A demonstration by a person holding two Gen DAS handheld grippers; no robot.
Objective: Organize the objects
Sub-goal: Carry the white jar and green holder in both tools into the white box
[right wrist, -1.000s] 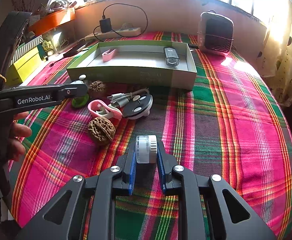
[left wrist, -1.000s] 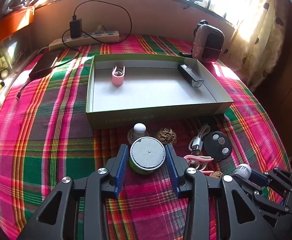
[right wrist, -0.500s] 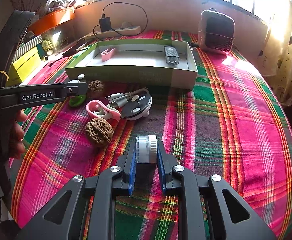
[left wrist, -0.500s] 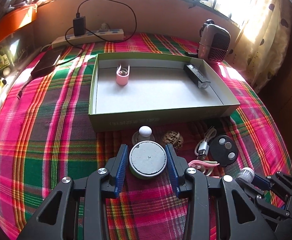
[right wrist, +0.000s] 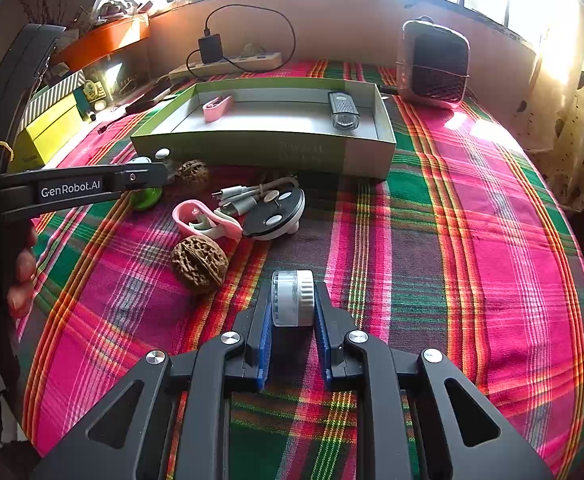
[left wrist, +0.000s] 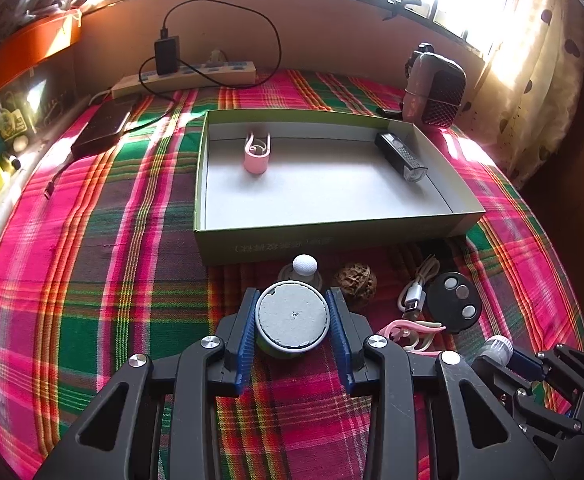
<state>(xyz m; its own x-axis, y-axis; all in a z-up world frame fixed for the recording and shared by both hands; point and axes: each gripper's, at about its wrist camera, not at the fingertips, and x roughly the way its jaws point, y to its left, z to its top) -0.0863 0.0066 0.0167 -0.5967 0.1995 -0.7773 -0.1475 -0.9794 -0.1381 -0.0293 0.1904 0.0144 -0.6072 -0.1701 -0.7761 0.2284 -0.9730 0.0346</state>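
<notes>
A green jar with a grey lid (left wrist: 293,316) stands on the plaid cloth between the fingers of my left gripper (left wrist: 293,320). Its jaws are closing and the blue pads (left wrist: 248,332) meet the lid's sides. My right gripper (right wrist: 292,300) is shut on a small clear vial with a white cap (right wrist: 292,296), just above the cloth. The open green box (left wrist: 332,236) holds a pink clip (left wrist: 257,156) and a black bar-shaped device (left wrist: 400,158). Before the box lie a white knob (left wrist: 305,266), a walnut (left wrist: 354,276), a white cable (left wrist: 416,296), a black disc (left wrist: 454,302) and another pink clip (left wrist: 408,330).
A second walnut (right wrist: 199,262) lies left of my right gripper. At the back are a power strip (left wrist: 188,76) with a charger, a dark phone (left wrist: 102,130) and a small heater (left wrist: 436,92). Yellow boxes (right wrist: 48,132) line the left edge; a hand (right wrist: 20,276) holds the left gripper.
The left jaws have narrowed from wide around the green jar to touching its lid. The right gripper and its vial have stayed where they were.
</notes>
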